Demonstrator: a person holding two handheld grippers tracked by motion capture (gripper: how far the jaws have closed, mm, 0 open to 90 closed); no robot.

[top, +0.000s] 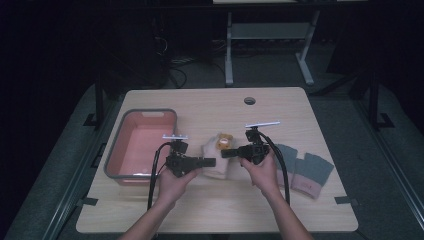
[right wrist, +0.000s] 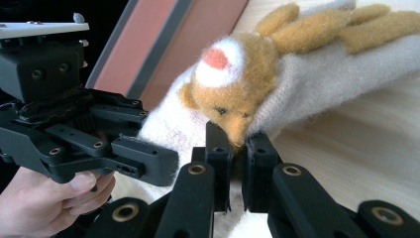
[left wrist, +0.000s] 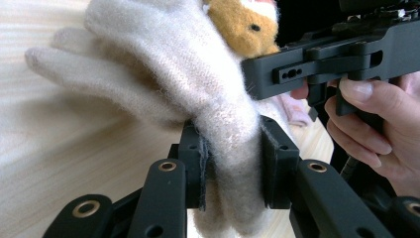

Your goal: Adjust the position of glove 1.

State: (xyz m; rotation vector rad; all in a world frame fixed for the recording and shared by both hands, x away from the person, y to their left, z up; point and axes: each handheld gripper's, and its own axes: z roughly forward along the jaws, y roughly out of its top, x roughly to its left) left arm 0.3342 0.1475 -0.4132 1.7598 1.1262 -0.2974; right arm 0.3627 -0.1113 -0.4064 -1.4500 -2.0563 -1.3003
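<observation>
A: Where's the glove (top: pixel 216 152)?
B: Middle of the table (top: pixel 210 210), held between both tools. The left gripper (left wrist: pixel 232 159) is clamped on its cream cuff; the right gripper (right wrist: pixel 236 157) pinches the edge under the orange bear patch (right wrist: pixel 236 82).
A: And around it?
B: Pink bin (top: pixel 142 144) at nine o'clock, grey gloves (top: pixel 304 170) at three o'clock.

My two grippers meet nose to nose at mid-frame of the high view, the fluffy cream knitted glove (top: pixel 216 156) packed between them. Left of my left hand, the grey-rimmed pink plastic tub (top: pixel 142 144) walls me in. Lower right, the grey gloves (top: pixel 306 170) lie flat. Bare light wooden tabletop (top: pixel 220 210) along the bottom: open passage.
</observation>
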